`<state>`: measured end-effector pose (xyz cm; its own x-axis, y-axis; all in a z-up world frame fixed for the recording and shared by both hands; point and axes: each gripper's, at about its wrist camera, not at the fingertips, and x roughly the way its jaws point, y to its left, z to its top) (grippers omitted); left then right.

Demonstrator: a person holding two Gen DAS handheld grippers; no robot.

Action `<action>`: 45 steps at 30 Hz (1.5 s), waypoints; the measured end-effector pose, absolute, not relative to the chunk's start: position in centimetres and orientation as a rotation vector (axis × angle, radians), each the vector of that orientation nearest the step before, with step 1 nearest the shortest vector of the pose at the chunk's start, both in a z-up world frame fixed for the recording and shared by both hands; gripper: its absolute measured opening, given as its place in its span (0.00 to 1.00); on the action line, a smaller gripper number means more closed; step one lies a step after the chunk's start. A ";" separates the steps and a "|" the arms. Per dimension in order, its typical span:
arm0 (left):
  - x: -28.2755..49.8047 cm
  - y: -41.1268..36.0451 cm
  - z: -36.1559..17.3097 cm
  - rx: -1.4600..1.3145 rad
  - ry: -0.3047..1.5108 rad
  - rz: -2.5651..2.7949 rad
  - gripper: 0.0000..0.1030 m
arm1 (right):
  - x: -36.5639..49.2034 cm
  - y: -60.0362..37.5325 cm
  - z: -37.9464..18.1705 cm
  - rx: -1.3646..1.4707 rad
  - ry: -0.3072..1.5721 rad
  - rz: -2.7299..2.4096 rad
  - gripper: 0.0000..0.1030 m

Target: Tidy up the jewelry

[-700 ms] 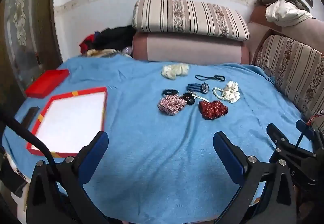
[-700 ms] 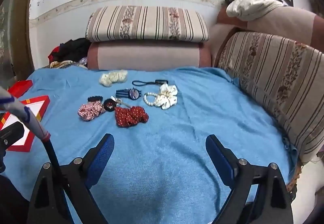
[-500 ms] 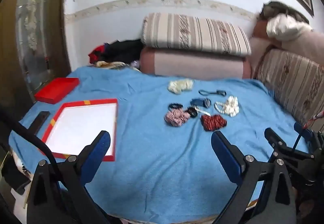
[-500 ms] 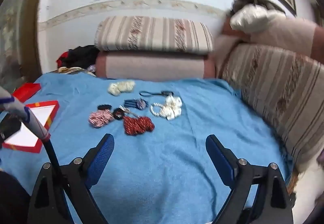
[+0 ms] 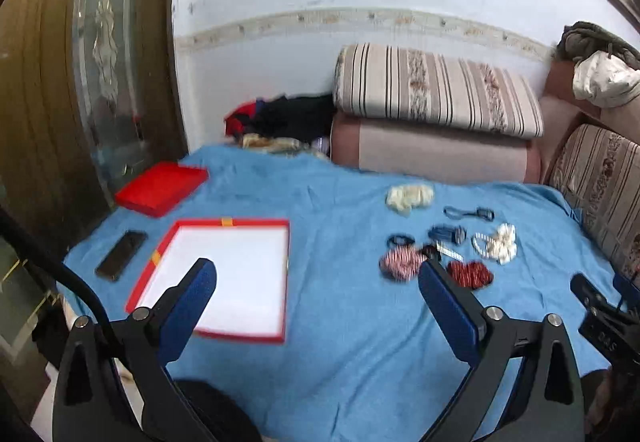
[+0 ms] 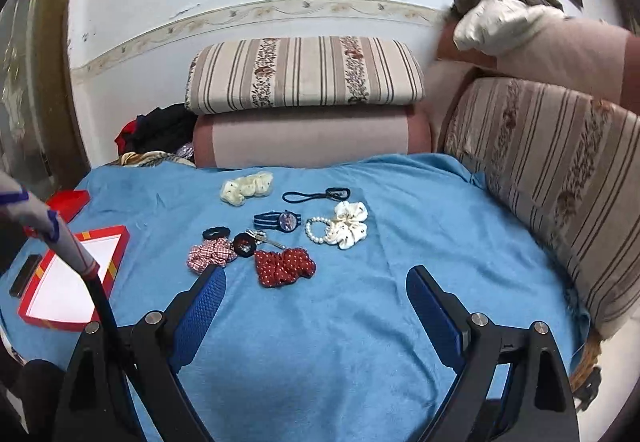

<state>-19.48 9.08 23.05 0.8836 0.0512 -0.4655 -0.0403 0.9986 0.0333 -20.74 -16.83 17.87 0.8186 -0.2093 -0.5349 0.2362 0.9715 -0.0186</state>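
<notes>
- Risk: the jewelry lies bunched near the middle of the blue blanket, toward its far edge. The red dotted scrunchie, checked scrunchie and black ring piece touch or nearly touch, so a wide pinch could drag a neighbour along.
- Risk: the pearl bracelet rests against the white scrunchie; lifting one may snag the other.
- The open red-rimmed box sits near the blanket's left edge, well apart from the pile, so a loose grip could drop an item on the way.
- The left gripper hovers above the near edge, fingers spread, holding nothing.
- The right gripper hovers just short of the red dotted scrunchie, likewise spread and empty.
</notes>
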 end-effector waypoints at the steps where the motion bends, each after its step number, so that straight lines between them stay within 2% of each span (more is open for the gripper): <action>1: -19.4 8.9 23.1 0.021 0.471 0.042 1.00 | -20.8 -17.0 17.8 0.047 0.555 -0.248 0.92; 10: -17.2 4.7 21.8 0.076 0.546 -0.080 1.00 | -20.9 -18.0 17.4 0.104 0.521 -0.272 0.92; 13: -16.1 3.9 20.9 0.072 0.589 -0.094 1.00 | -20.3 -17.5 16.9 0.091 0.543 -0.226 0.85; 17: -14.4 3.6 19.0 0.052 0.668 -0.102 1.00 | -19.3 -17.3 15.9 0.063 0.568 -0.209 0.84; 24: -10.3 4.3 15.4 0.022 0.835 -0.089 1.00 | -16.5 -19.1 13.5 0.104 0.674 -0.190 0.84; 35: -3.7 8.0 10.4 0.102 0.897 0.088 1.00 | -12.9 -19.6 9.4 0.095 0.791 -0.174 0.84; 37: -2.5 9.4 9.5 0.115 0.909 0.125 0.95 | -12.3 -19.6 9.0 0.082 0.806 -0.168 0.84; 38: -1.9 10.1 8.9 0.117 0.928 0.134 0.85 | -12.0 -19.5 8.8 0.072 0.811 -0.168 0.84; 39: -1.1 10.9 8.0 0.112 0.971 0.130 0.69 | -11.8 -19.5 8.7 0.063 0.818 -0.169 0.84; 40: -0.5 11.4 7.2 0.101 1.013 0.116 0.60 | -11.6 -19.3 8.6 0.058 0.822 -0.170 0.84; 41: -0.1 11.7 6.6 0.089 1.047 0.101 0.45 | -11.4 -19.2 8.5 0.053 0.828 -0.173 0.84; 42: 0.3 12.2 5.6 0.078 1.084 0.086 0.40 | -11.1 -19.0 8.3 0.053 0.833 -0.178 0.84; 45: -0.3 11.7 5.4 0.172 1.053 0.071 0.38 | -10.9 -18.5 8.0 0.060 0.841 -0.191 0.84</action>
<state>-0.31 11.69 5.41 0.4941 0.1401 -0.8580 0.0243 0.9843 0.1747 -10.94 -18.47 8.04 0.6510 -0.1441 -0.7453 0.1916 0.9812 -0.0223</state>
